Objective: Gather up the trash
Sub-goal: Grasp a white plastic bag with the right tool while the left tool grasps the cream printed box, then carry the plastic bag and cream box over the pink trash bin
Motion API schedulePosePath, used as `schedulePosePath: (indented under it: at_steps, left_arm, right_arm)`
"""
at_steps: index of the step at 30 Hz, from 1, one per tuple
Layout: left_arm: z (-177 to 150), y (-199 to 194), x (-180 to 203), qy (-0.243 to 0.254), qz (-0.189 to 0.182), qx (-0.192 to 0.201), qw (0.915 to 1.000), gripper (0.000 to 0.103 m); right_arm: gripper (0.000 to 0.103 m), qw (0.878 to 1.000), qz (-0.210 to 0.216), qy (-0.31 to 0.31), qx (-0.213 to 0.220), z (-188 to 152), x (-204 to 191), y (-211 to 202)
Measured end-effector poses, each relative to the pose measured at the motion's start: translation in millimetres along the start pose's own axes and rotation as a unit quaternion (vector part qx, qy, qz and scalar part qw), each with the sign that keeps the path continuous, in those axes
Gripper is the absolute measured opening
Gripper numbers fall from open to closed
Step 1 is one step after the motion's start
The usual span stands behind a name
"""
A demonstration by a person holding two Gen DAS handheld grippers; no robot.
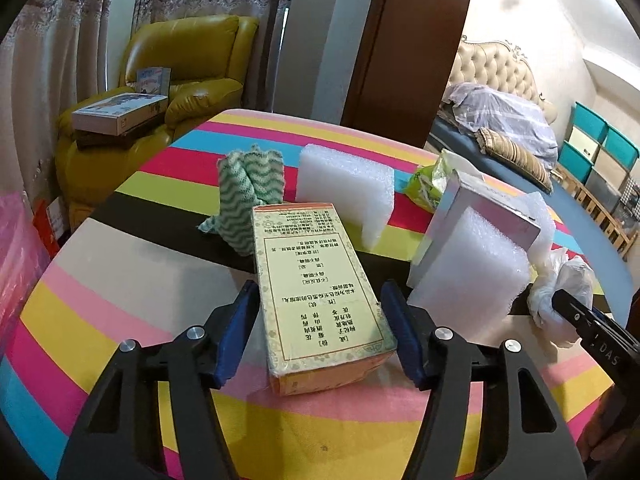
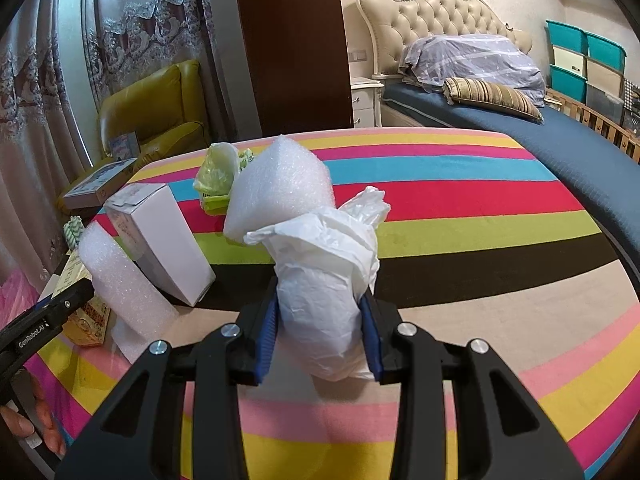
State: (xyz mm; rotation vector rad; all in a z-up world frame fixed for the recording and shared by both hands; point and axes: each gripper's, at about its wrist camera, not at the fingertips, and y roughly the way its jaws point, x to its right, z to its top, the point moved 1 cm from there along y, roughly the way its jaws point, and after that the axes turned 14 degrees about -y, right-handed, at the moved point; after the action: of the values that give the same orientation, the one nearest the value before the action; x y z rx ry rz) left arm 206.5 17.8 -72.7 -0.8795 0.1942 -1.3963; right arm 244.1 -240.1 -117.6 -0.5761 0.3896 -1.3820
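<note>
1. The yellow printed carton (image 1: 320,300) lies flat on the striped tablecloth (image 1: 120,320), its long side running away from the camera, between the blue pads (image 1: 236,332) of the left gripper (image 1: 320,320). The left pad sits against the carton's edge; a narrow gap shows at the right pad, so a firm grip cannot be told.
2. The right gripper (image 2: 320,336) is clamped on a crumpled white plastic bag (image 2: 328,288), raised above the cloth.
3. Just right of the carton stands a white foam block (image 1: 472,276), leaning on a tilted white box (image 1: 476,208); both crowd the right finger.
4. Beyond the carton stand a second foam piece (image 1: 344,196) and a green-and-white cloth (image 1: 248,196), with a yellow-green wrapper (image 1: 428,184) further right.
5. The left view alone shows the carton's printed face; the right view sees only its near corner (image 2: 86,320) behind the foam.
6. The right view alone shows a hand (image 2: 36,428) at the lower left.
</note>
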Motion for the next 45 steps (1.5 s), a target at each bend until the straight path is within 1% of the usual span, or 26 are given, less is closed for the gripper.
schedulePosePath:
  at_steps: [4, 8, 12, 16, 20, 22, 26, 31, 35, 37, 40, 45]
  left_arm:
    - [-1, -4, 2, 0.007, -0.003, 0.009, 0.9999, 0.058]
    - [-2, -15, 1, 0.006, -0.016, 0.032, 0.9993, 0.055]
    - [-3, -21, -1, 0.003, -0.02, 0.048, 0.9987, 0.054]
    - [-5, -28, 1, 0.013, -0.022, 0.066, 0.9975, 0.053]
    - [-6, -36, -3, 0.005, -0.03, 0.081, 0.9963, 0.052]
    - [-6, -42, -9, -0.005, -0.039, 0.085, 0.9956, 0.052]
    - [-8, -54, -26, -0.02, -0.05, 0.081, 0.9952, 0.052]
    - [-5, -79, -59, -0.034, -0.051, 0.095, 0.9936, 0.052]
    - [-7, -94, -80, -0.027, -0.038, 0.113, 0.9925, 0.052]
    - [-9, -100, -89, -0.026, -0.031, 0.117, 0.9923, 0.052]
    - [-13, -110, -103, -0.025, -0.023, 0.127, 0.9913, 0.052]
    - [-12, -133, -123, -0.023, -0.011, 0.156, 0.9875, 0.052]
  right_arm:
    - [0.035, 1.0, 0.001, 0.004, 0.006, 1, 0, -2]
    - [0.035, 1.0, -0.002, 0.009, 0.028, -1, 3, -11]
    - [0.034, 0.999, -0.008, 0.008, 0.049, -2, 2, -20]
    - [0.034, 0.998, -0.01, 0.008, 0.062, -2, 2, -26]
    - [0.034, 0.997, -0.009, 0.006, 0.078, -4, 2, -33]
    - [0.034, 0.996, -0.01, 0.005, 0.087, -3, -1, -35]
    - [0.034, 0.995, -0.005, 0.009, 0.098, -3, 0, -39]
    - [0.034, 0.995, 0.001, 0.02, 0.103, -4, 4, -40]
    - [0.034, 0.994, 0.006, 0.019, 0.11, -5, 3, -43]
    - [0.034, 0.994, 0.017, 0.021, 0.11, -7, 0, -46]
    - [0.034, 0.993, 0.035, 0.01, 0.111, -9, -14, -51]
    - [0.034, 0.989, 0.062, -0.023, 0.131, -3, -44, -68]
